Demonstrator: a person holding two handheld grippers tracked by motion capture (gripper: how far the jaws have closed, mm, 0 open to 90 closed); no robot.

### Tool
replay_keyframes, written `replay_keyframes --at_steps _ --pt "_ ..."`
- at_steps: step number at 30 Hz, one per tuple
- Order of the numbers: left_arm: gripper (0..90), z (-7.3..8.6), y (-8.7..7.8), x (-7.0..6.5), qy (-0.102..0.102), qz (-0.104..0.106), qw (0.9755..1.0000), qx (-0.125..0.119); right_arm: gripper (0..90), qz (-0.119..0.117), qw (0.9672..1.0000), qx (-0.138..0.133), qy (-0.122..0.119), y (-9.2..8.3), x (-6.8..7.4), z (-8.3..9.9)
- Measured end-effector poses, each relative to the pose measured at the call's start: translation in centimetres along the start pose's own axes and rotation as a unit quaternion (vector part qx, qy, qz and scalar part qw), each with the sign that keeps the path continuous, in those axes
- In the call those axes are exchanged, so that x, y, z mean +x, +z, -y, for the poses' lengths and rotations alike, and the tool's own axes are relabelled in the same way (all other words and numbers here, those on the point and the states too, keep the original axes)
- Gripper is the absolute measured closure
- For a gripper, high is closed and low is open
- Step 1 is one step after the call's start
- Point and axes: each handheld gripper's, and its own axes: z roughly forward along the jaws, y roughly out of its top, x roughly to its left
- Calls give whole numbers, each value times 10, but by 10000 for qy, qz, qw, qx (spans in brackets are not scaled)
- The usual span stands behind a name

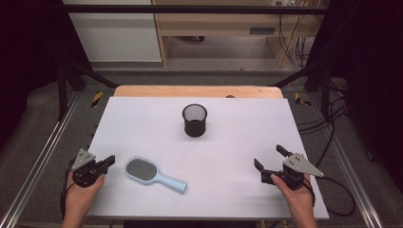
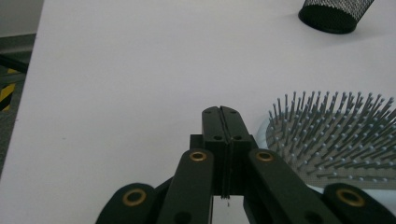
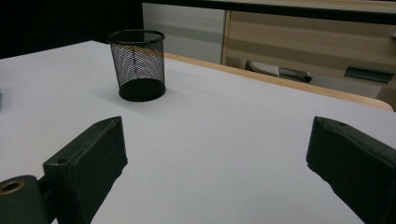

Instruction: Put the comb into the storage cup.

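One hairbrush (image 1: 154, 174) lies flat on the table (image 1: 228, 142), near-left, bristles up, just right of your left gripper (image 1: 110, 161), not touching. Long axis runs diagonal: head far-left, handle pointing near-right twd you. Prob light, stiff plastic; smooth handle may slip, bristle pad is soft w/ no firm bite. Take it across the handle, near the neck. Left jaws are pressed together on nothing; right gripper (image 1: 269, 162) sits wide apart, empty. Mesh cup (image 1: 195, 120) stands upright, well apart.

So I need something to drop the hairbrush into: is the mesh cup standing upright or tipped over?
Upright. The mesh cup stands on its base on the table, open mouth facing up; the right gripper view shows its rim level.
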Motion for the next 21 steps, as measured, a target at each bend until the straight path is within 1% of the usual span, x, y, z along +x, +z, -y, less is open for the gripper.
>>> replay_keyframes --at_steps 3,4,6,7,10,12,13,15,18,21 --pt "899 0 6 -3 89 64 9998 166 51 -9 10000 8 -5 0 1 0" --pt "899 0 6 -3 89 64 9998 166 51 -9 10000 8 -5 0 1 0" --pt "899 0 9 -6 190 108 9995 232 51 -17 10000 19 -1 0 1 0" --pt "899 0 11 -10 270 147 9991 296 51 -33 10000 28 13 0 1 0" --pt "899 -1 14 -13 326 159 9988 324 52 -47 10000 46 13 1 2 1" --pt "899 0 19 -16 398 182 9981 428 53 -74 10000 48 7 1 3 0" --pt "899 0 19 -16 398 182 9981 428 53 -82 10000 52 15 1 3 0" --pt "899 1 21 -19 464 234 9973 520 53 -95 9999 51 8 1 4 0" --pt "899 1 21 -21 534 226 9968 556 53 -104 9999 36 3 0 4 0" --pt "900 1 21 -21 517 240 9967 575 53 -113 9999 29 13 0 4 -1"
